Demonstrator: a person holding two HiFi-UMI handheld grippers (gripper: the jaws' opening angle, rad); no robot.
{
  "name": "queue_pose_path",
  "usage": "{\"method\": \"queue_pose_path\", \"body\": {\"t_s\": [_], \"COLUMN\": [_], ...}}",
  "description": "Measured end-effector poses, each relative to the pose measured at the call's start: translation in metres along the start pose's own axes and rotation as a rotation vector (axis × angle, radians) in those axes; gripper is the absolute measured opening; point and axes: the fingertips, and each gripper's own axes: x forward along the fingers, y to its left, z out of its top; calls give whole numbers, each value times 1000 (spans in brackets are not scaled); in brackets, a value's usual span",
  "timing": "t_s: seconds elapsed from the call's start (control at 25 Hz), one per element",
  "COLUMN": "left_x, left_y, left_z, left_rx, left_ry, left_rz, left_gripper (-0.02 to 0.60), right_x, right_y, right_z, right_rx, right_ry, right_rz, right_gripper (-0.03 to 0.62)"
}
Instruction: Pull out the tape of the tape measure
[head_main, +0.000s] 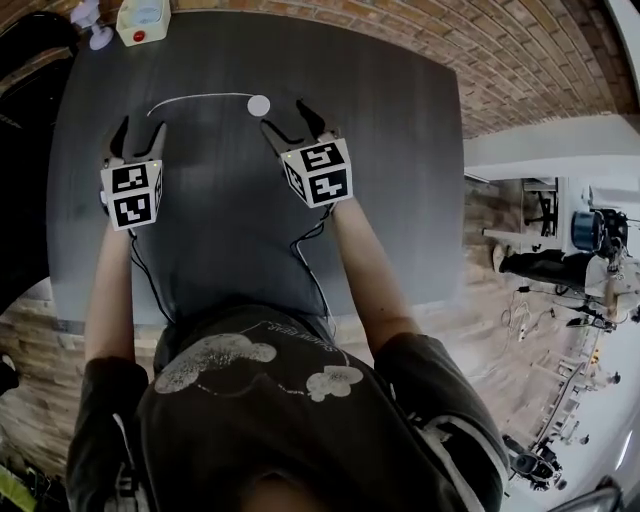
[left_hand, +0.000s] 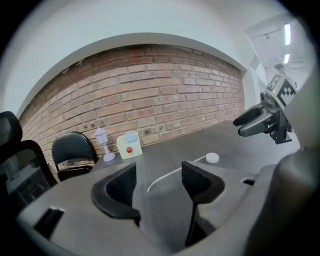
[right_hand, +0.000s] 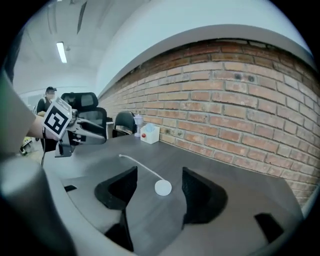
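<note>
Head view: the tape measure case (head_main: 259, 104), a small white round puck, lies on the dark counter (head_main: 400, 180) at about 12 o'clock from me. The tape (head_main: 190, 98) runs out of it toward 9 o'clock in a slack curve, so a good length is already out. My left hand-held gripper (head_main: 140, 128) hovers near the tape's free tip, released, nothing in it. My right hand-held gripper (head_main: 288, 117) is just beside the case at its 5 o'clock, also released and empty. A white box with a red button (head_main: 143, 20) sits at the far edge, around 11 o'clock.

Left gripper view: jaws apart, only bare counter and the free end of the tape showing between them, not touched. The case is at 1 o'clock, with the right hand-held gripper above it at 2 o'clock.

Right gripper view: jaws apart, the case on the counter framed between them, untouched. The tape trails off to 11 o'clock.

Handling, my guess:
- The case looks light and smooth, so it will skate if tugged. I'd pinch it across the rim with the right.
- The tape looks thin, limp and soft. I'd grab it flat at the tip with the left.
</note>
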Motion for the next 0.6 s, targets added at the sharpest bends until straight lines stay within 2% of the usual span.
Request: {"method": "queue_pose_path", "body": {"t_s": [0.08,0.2,0.28,0.48,0.6], "left_x": [-18,-46,-64,-108,-133], "left_y": [-11,-26,-33,-45,-52], "left_z": [13,27,33,44,43], "left_rx": [-10,-5,9,-19,-52], "left_ry": [-32,-61,-76,-118,-131], "left_rz": [4,20,36,101,116], "left_gripper": [281,203,156,42,17], "right_x": [-19,-45,-60,-94,-112], "right_y": [3,8,11,21,28], "right_z": [12,32,41,55,57], "right_rx": [-12,-21,-28,-36,-44], "right_ry": [-66,-148,-184,-237,-248], "right_rz": [-3,10,15,39,50], "right_gripper": [295,278,217,121,60]}}
